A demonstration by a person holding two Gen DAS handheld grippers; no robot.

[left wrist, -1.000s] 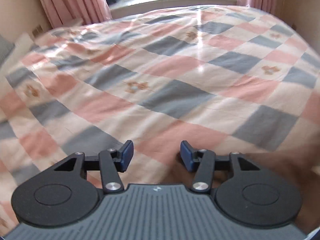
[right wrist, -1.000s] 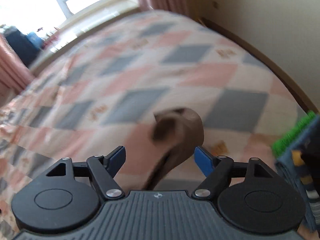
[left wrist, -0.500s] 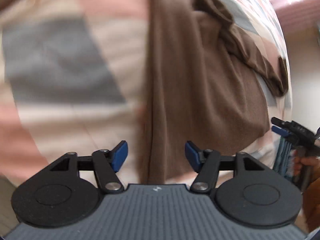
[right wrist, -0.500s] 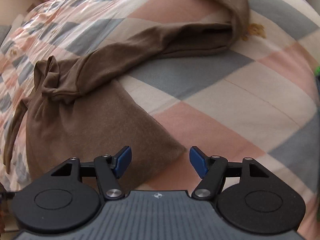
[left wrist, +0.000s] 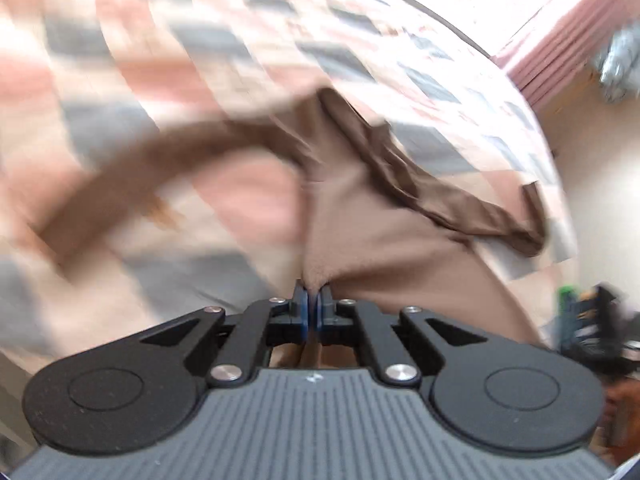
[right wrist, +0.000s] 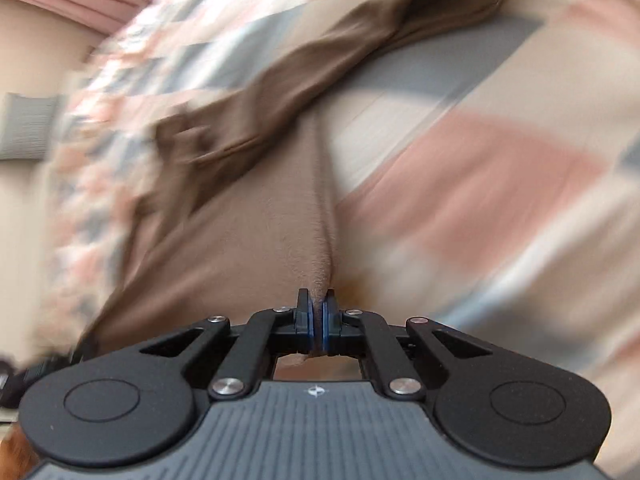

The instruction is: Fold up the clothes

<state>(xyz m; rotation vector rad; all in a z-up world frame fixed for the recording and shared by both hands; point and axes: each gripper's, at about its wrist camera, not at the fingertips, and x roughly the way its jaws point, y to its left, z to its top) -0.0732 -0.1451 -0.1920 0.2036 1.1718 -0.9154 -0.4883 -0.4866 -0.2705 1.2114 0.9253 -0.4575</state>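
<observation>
On the bed's checked quilt (left wrist: 248,56) lay a brown garment (left wrist: 384,232), spread loosely with one long sleeve (left wrist: 132,176) trailing away from its body and the other sleeve (left wrist: 460,200) bunched in folds along the opposite side. At the garment's near edge the left gripper (left wrist: 313,312) was clenched on a pinch of the brown cloth, its blue pads pressed together with the fabric puckered up between them. At another point on that same near edge the right gripper (right wrist: 316,320) was likewise clamped on a fold of the brown garment (right wrist: 256,232), the cloth rising in a small ridge just beyond its pads. Beyond the garment the quilt (right wrist: 480,184) showed pink, grey and cream squares, blurred in both views. Past the far side of the bed hung a pink curtain (left wrist: 560,52). Beside the garment, at the bed's edge in the left wrist view, sat a dark, blurred object with a green patch (left wrist: 568,300); I could not tell what it was.
</observation>
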